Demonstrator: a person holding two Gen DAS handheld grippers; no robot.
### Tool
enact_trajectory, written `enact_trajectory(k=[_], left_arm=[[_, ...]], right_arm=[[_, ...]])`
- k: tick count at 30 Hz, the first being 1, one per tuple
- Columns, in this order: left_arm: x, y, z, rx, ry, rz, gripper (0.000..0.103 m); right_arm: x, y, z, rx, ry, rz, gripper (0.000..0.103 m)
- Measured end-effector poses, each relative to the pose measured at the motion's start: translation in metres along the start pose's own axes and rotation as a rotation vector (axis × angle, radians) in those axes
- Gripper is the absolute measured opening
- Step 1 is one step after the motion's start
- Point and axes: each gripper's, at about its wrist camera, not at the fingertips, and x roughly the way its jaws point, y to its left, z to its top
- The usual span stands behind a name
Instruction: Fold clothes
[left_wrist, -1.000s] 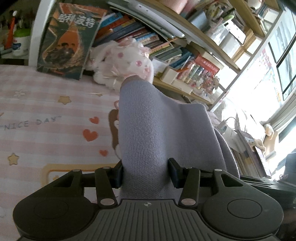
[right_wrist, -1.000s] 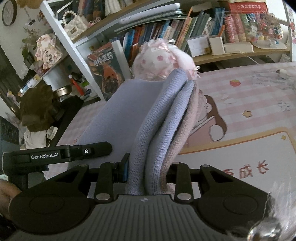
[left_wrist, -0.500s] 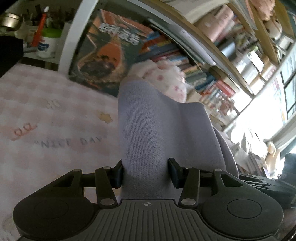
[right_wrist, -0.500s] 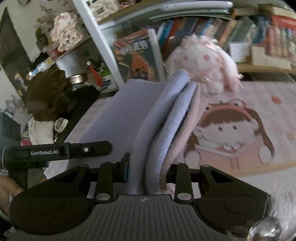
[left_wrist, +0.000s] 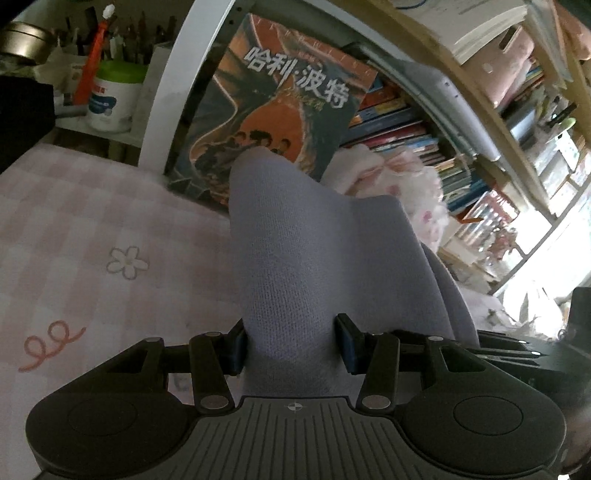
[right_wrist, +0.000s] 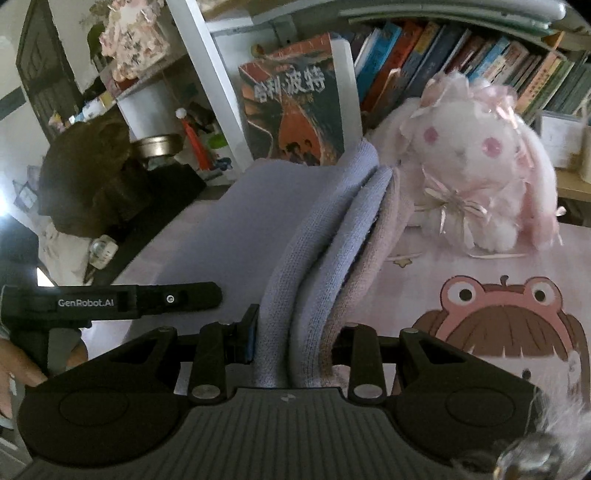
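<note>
Lavender knit held over the pink bench

Our left claw and right claw each clamp the folded lavender knit, which rises forward from between their fingers.

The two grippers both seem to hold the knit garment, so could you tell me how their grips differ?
The left gripper stands wider, clamping one thick lavender bunch of the garment; the right gripper is narrower. The right gripper pinches several stacked folds, lavender with a pinkish layer at its right, while the left gripper shows a single smooth face. Both are shut on the same garment above the pink checked sheet.
</note>
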Motion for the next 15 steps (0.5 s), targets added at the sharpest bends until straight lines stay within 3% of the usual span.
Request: enact_trajectory(k=[8,11,15], left_arm=[[0.026,0.022,-0.012,-0.067,0.017,0.010,0.050],[0.028,0.031,-0.013,-0.124,0.032,-0.008,0.052],[0.029,0.031,-0.009,-0.123,0.041,0.000,0.054]], right_arm=[[0.039,-0.033,-0.008,0.051,0.040,0.014,0.032],[0.047,-0.054,-0.019,0.169,0.037,0.051,0.038],[0.048,-0.070,-0.030,0.305,0.014,0.087,0.043]])
